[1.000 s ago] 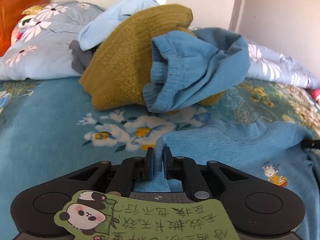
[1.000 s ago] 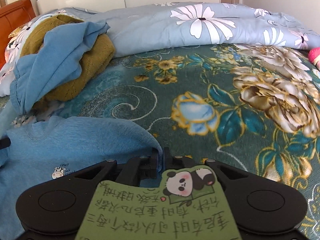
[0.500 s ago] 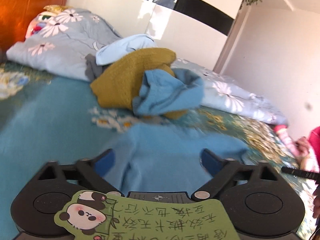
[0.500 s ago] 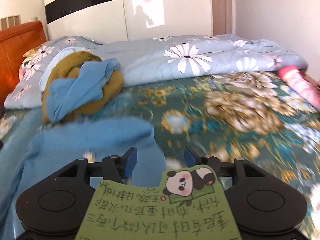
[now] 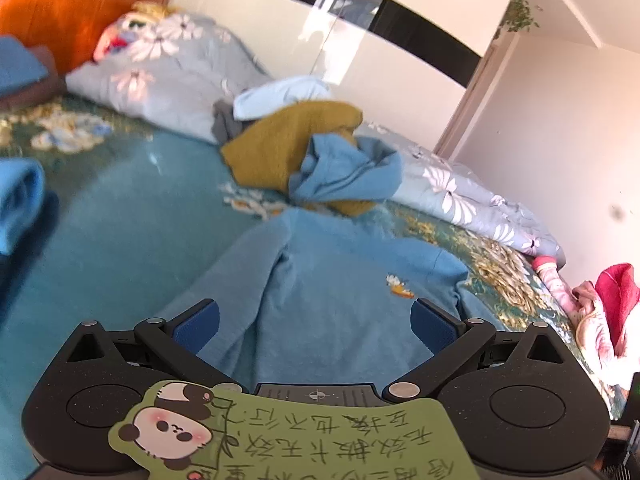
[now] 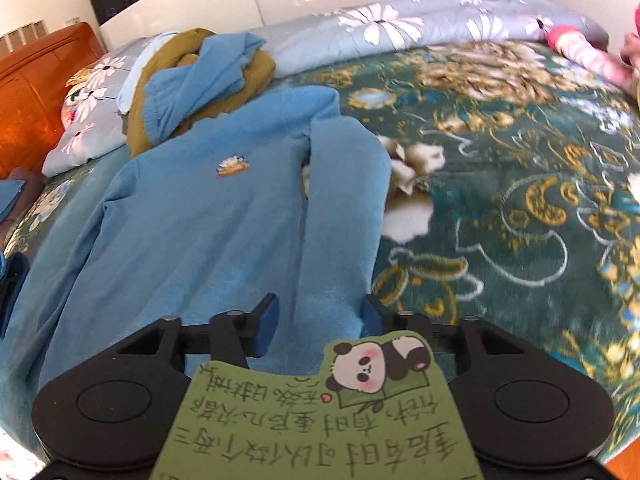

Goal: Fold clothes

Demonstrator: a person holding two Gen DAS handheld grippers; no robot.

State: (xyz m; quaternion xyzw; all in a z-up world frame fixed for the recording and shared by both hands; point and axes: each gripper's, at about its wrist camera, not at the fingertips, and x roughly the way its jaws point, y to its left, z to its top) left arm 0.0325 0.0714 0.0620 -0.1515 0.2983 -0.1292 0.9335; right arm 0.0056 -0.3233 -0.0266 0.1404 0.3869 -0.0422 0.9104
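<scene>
Blue sweatshirt (image 6: 208, 216) lies flat; left gripper (image 5: 316, 320) released, right gripper (image 6: 318, 316) closing, empty.

A: Bed cover: dark teal blanket (image 6: 500, 216), gold and white flowers, over the whole bed.

B: Far edge: pale grey-blue quilt (image 6: 400, 28) with white daisies, bunched along it. Same quilt in the left view (image 5: 176, 76), reaching the head corner.

A: Orange wooden headboard (image 5: 80, 4) at the head end. A patterned pillow (image 5: 132, 28) lies against it, partly under the quilt.

B: Beyond the far edge, glossy white wardrobe doors (image 5: 304, 40) with a black band across them.

A: Green leaves (image 5: 518, 12) high by the wall corner. Blurred; cannot tell the kind.

B: White wall (image 5: 560, 128) on the right.
</scene>
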